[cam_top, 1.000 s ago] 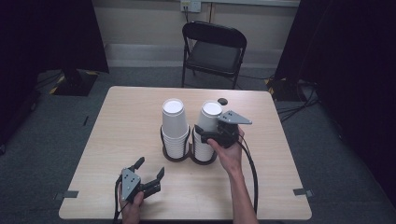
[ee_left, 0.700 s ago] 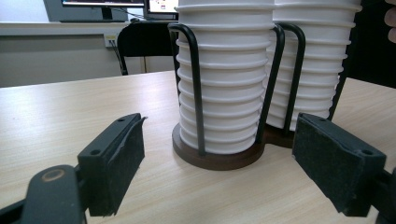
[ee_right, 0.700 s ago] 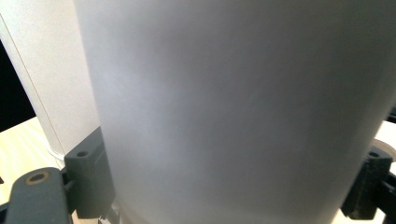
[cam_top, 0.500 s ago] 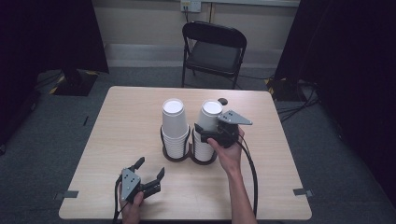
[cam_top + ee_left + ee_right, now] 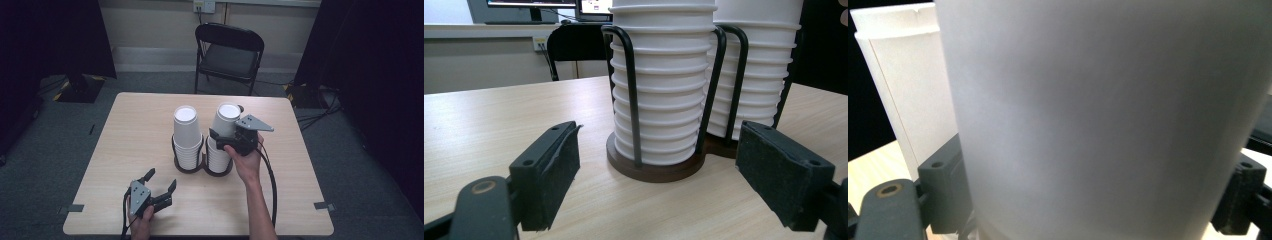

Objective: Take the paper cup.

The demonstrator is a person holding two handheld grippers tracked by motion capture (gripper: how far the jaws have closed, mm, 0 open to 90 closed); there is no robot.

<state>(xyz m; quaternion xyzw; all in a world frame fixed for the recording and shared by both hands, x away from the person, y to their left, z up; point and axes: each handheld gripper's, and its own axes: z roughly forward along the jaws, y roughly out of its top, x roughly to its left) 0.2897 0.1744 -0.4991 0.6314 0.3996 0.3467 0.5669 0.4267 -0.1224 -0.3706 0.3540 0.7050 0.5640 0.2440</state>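
Two stacks of white paper cups stand in a dark double holder (image 5: 186, 168) (image 5: 654, 171) mid-table: a left stack (image 5: 187, 135) (image 5: 659, 75) (image 5: 903, 75) and a right stack (image 5: 217, 159) (image 5: 759, 75). My right gripper (image 5: 225, 137) (image 5: 1093, 190) is shut on the top cup (image 5: 227, 119) (image 5: 1098, 100) of the right stack, one jaw on each side of it. That cup leans slightly. My left gripper (image 5: 161, 178) (image 5: 659, 135) is open near the table's front edge. It points at the holder's base and holds nothing.
The wooden table (image 5: 125, 130) has bare surface on every side of the holder. A black folding chair (image 5: 227, 55) stands behind the far edge. Cables trail from both grippers toward the front edge.
The right gripper and the top cup have risen very slightly. The left gripper has stayed where it was.
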